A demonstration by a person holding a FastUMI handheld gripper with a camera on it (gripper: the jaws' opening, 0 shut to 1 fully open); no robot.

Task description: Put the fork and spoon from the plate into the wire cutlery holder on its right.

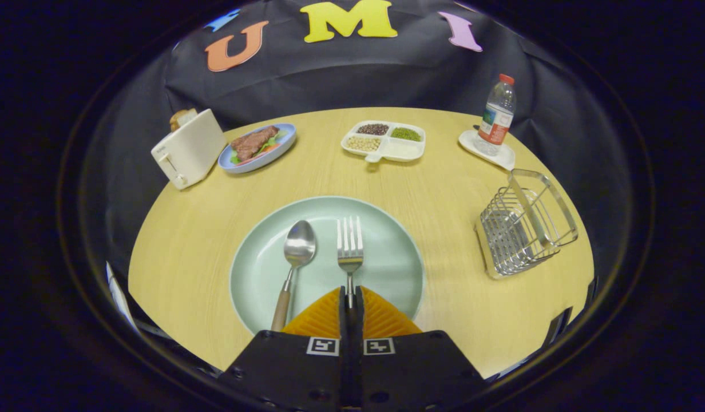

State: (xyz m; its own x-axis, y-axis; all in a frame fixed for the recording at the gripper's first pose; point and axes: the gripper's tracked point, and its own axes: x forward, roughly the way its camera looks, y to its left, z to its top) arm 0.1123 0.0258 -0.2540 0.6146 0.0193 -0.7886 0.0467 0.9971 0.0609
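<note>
A pale green plate (387,269) lies on the round wooden table just ahead of my fingers. A metal fork (349,243) points away from me over the plate, and its handle runs down between my two fingers. My gripper (351,293) is shut on that fork handle, both pads pressed together around it. To the fork's left a spoon (295,260) with a wooden handle lies on the plate, bowl up. The wire cutlery holder (524,226) stands to the right of the plate, tilted in this view, with nothing visible inside it.
Beyond the plate stand a white toaster (186,150), a blue plate of food (258,147), a divided white dish of beans (385,140) and a water bottle (497,114) on a white coaster. Bare tabletop (450,194) separates the plate from the holder.
</note>
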